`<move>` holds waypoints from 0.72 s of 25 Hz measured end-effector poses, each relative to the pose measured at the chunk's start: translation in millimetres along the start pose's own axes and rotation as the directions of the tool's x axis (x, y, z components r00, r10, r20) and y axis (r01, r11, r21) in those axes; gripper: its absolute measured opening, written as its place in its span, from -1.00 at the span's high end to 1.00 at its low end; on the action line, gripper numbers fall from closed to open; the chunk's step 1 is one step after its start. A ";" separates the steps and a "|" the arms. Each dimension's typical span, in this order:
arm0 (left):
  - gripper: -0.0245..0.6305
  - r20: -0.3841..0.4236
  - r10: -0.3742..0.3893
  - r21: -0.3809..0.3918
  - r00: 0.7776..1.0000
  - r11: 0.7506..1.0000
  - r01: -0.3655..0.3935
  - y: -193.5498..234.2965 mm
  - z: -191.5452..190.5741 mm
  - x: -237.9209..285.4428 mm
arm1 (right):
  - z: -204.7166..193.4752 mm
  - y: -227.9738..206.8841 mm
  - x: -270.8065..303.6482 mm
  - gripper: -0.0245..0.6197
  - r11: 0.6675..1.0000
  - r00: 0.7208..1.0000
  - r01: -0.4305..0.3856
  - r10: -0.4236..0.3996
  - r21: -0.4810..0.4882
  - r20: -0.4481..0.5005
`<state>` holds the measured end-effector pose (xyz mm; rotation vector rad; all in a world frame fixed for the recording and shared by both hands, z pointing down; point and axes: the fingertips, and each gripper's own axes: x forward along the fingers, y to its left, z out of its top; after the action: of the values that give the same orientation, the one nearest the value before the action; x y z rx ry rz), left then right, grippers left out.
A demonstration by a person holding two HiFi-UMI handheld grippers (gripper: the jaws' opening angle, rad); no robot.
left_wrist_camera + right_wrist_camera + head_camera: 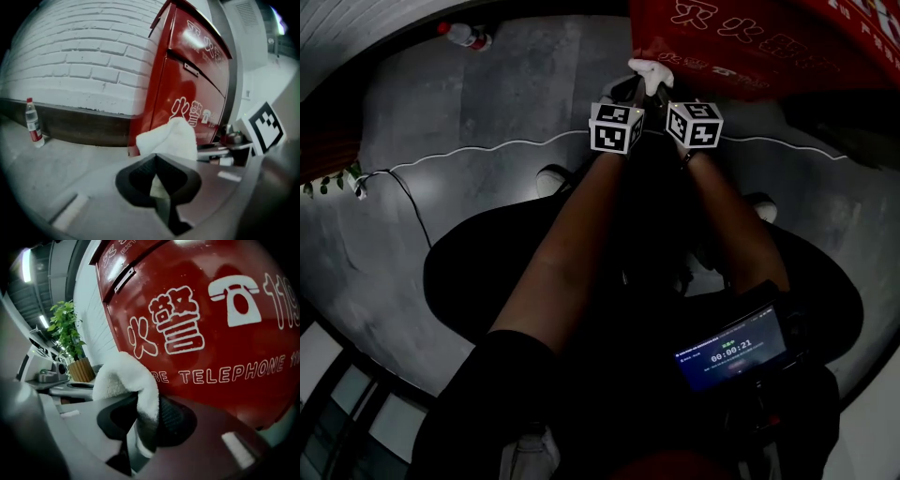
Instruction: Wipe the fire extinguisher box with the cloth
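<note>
The red fire extinguisher box (750,37) stands at the top right of the head view, with white Chinese characters and "119" on its front (211,319). A white cloth (649,73) is bunched just in front of it. My left gripper (630,92) and right gripper (667,96) sit side by side under the cloth, both shut on it. In the left gripper view the cloth (169,138) rises out of the shut jaws (157,161) beside the box (187,89). In the right gripper view the cloth (126,378) folds over one pad of the gripper (147,408), very close to the box front.
A plastic water bottle (464,36) stands by the white brick wall (84,56) to the left. A thin cable (487,150) snakes across the grey floor. A potted plant (70,338) stands to the box's other side. A device with a lit screen (731,354) hangs at the person's waist.
</note>
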<state>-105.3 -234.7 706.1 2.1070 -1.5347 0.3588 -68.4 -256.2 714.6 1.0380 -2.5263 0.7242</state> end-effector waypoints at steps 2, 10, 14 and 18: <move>0.92 0.009 -0.001 -0.014 1.000 1.000 0.002 5.2 -4.8 7.6 | -5.3 -6.1 4.7 0.61 1.000 1.000 0.014 -0.014 0.007 0.012; 0.92 0.031 -0.080 0.014 0.996 0.997 0.079 -51.4 3.5 32.2 | -2.0 -55.6 -42.5 0.60 0.991 0.990 0.101 -0.108 0.083 0.086; 0.92 0.045 -0.152 -0.002 0.987 0.988 0.152 -100.7 20.4 47.9 | 4.0 -90.2 -71.4 0.60 0.983 0.981 0.140 -0.154 0.119 0.116; 0.92 0.042 -0.202 0.018 0.978 0.979 0.202 -139.3 21.9 62.9 | 5.7 -121.6 -102.2 0.60 0.973 0.969 0.189 -0.207 0.134 0.133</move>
<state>44.7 -264.5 684.8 2.2708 -1.3288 0.2522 89.0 -276.1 703.2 1.4101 -2.4747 0.7761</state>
